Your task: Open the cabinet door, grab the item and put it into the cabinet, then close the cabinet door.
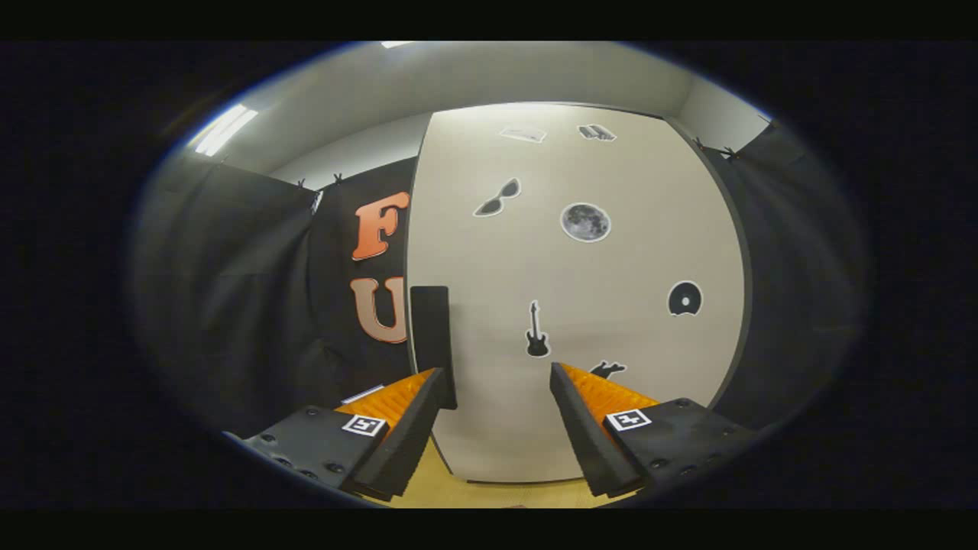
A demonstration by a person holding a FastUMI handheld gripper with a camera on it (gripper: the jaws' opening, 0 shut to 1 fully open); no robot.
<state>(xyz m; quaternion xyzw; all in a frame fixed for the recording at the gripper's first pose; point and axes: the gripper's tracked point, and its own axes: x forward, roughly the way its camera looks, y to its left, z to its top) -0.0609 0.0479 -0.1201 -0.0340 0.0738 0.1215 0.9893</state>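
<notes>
The cabinet door [581, 305] is standing closed and upright straight ahead of the gripper, a broad pale panel that is taking up most of the space beyond the fingers. Its lower edge is meeting a yellowish wooden surface [435, 489] that is showing between and just below the fingers. Dark cloth walls [229, 305] are hanging to either side of the cabinet, and a grey ceiling with a strip light [225, 130] is running above.

A dark vertical handle [432, 344] is sitting at the door's left edge, about halfway up; its lower end is lying just behind the tip of the left finger, though whether the two are touching cannot be told.

The gripper [495, 376] is pointing at the lower part of the door with its jaws spread wide, and nothing is being held between them. The bare door panel is filling the gap between the fingers.

Small dark stickers are scattered over the door: a moon [585, 222] near the middle, sunglasses [497, 198] up and left of it, a disc [684, 299] toward the right edge, and a guitar [537, 330] just above the gap between the fingertips.
</notes>
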